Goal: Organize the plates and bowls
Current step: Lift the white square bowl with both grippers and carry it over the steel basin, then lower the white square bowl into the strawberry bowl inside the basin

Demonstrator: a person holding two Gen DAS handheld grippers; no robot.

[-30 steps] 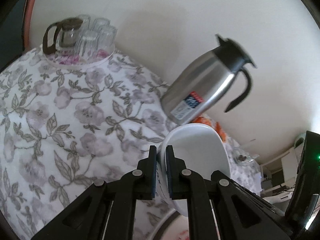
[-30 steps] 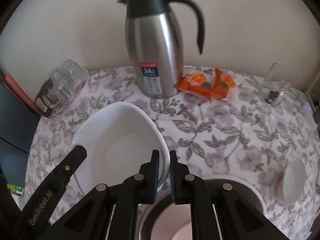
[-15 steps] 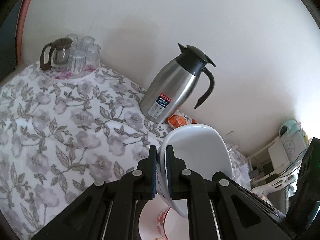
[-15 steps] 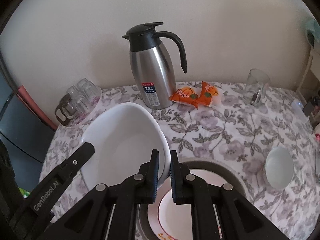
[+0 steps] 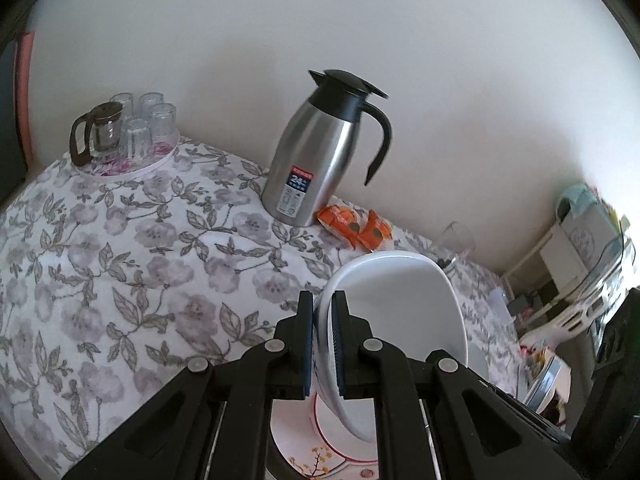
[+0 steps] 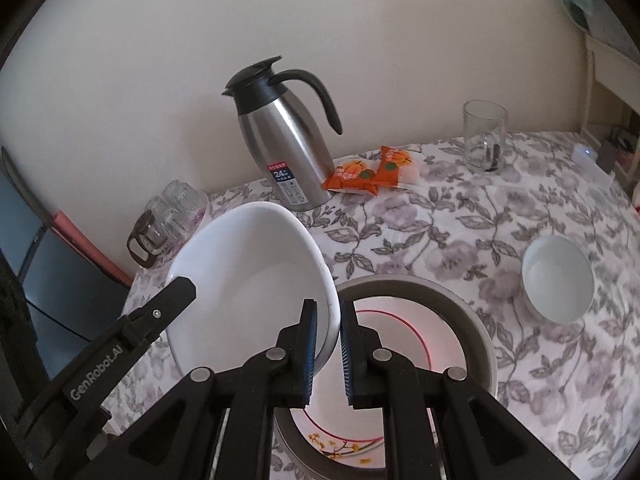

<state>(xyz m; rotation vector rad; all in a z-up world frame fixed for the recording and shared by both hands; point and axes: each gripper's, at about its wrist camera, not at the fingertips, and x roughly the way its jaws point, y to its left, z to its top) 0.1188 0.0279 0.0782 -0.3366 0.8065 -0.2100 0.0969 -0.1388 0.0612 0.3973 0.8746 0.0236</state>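
- Left gripper (image 5: 322,346) clamped on rim of deep white ceramic dish (image 5: 400,320); right gripper (image 6: 328,354) pinches opposite rim (image 6: 326,312).
- Dish held tilted above grey round basin (image 6: 476,320) with red-rimmed plate (image 6: 400,344), near tabletop's front edge.
- Advice: keep both grips level, move together.

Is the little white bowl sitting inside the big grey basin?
No, the little white bowl sits on the flowery tablecloth, beside the grey basin and apart from it.

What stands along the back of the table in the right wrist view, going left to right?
Tray of glasses with a small glass pot → steel thermos jug → orange snack packets → clear glass mug.
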